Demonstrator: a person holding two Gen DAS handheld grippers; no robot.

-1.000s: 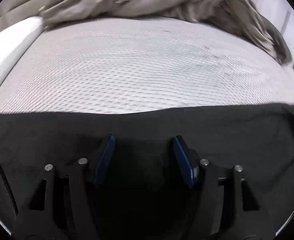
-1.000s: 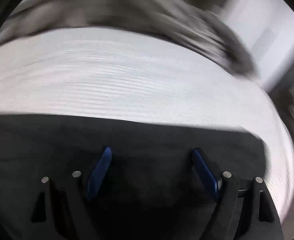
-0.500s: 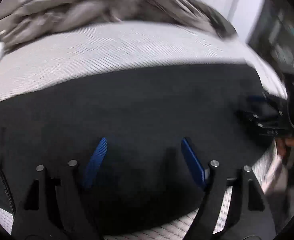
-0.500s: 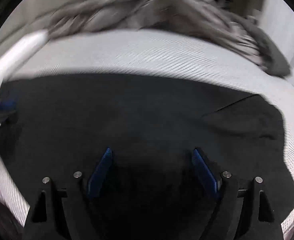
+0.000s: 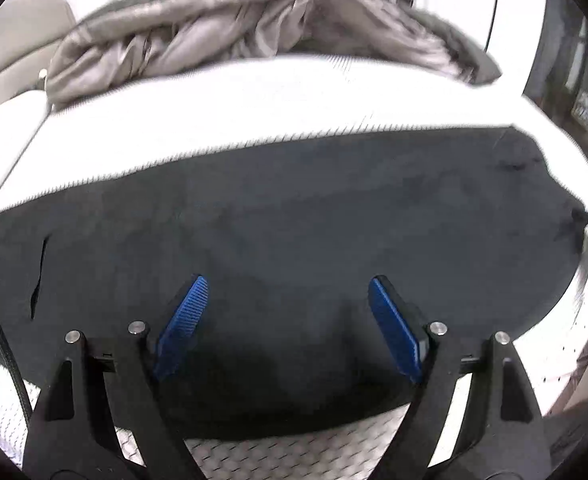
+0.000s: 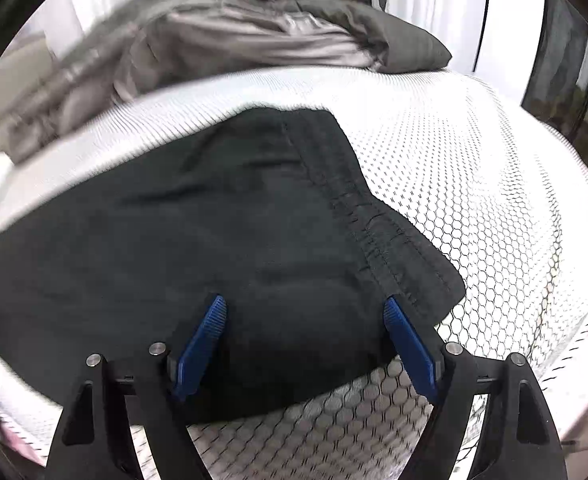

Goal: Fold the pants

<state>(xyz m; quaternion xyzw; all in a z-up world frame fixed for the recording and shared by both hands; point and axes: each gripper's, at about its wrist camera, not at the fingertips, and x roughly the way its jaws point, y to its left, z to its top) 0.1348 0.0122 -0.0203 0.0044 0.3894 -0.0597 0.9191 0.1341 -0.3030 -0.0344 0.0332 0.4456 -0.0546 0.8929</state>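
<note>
On the white mesh bed (image 6: 474, 184) lie black pants (image 5: 294, 216), flat; left gripper (image 5: 287, 292) and right gripper (image 6: 306, 312) above them, jaws wide apart, holding nothing

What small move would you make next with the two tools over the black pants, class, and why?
Probably lower both tools to the near edge and shut on it. The left tool and the right tool both hang open over the black pants, which lie flat on the white mesh mattress, waistband by the right tool, with nothing gripped.
</note>
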